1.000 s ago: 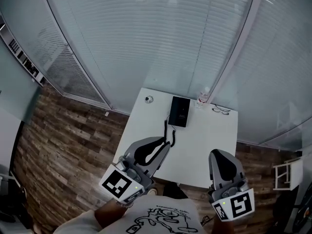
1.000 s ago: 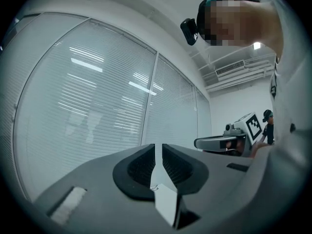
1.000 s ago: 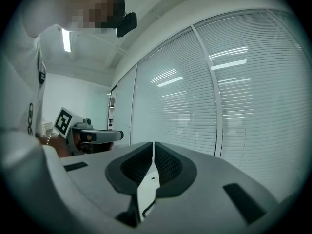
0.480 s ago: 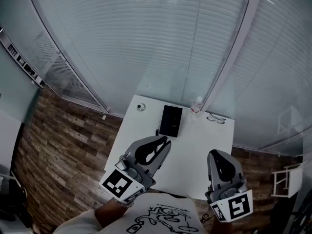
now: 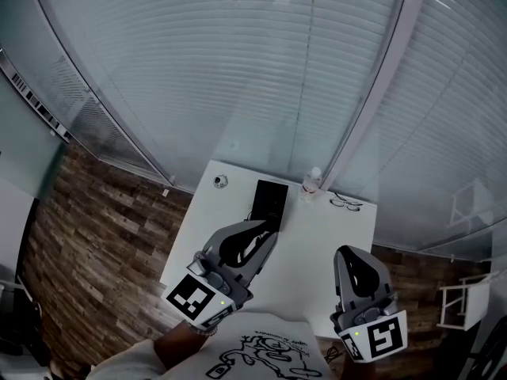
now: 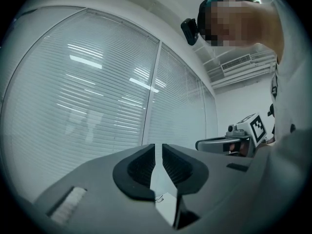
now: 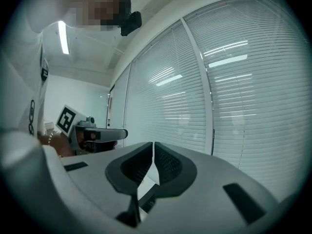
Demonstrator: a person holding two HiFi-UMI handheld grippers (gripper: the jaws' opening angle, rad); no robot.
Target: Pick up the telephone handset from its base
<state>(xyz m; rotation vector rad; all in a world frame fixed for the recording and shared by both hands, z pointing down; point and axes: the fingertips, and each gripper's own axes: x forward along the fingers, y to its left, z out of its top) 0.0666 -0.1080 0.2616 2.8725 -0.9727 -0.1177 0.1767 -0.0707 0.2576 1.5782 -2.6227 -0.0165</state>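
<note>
A black telephone (image 5: 269, 202) lies on the far half of a white table (image 5: 317, 244); its handset is too small to tell apart from the base. My left gripper (image 5: 268, 230) is held level over the table's near left part, just short of the phone, jaws shut and empty (image 6: 158, 152). My right gripper (image 5: 349, 253) hovers over the table's near right edge, its jaws closed together with nothing between them (image 7: 153, 150). Each gripper view shows the other gripper beside it, the right gripper (image 6: 229, 143) and the left gripper (image 7: 92, 133).
A small clear bottle (image 5: 313, 182) stands right of the phone at the table's back edge, a pair of glasses (image 5: 344, 203) lies further right, and a small round object (image 5: 219, 181) sits at the back left corner. Glass walls with blinds (image 5: 238, 70) stand behind the table; wooden floor (image 5: 95, 228) lies to the left.
The table and phone have slid down and left in the head view and now lie closer under both grippers, which have moved forward over the near edge. Both jaws stay closed.
</note>
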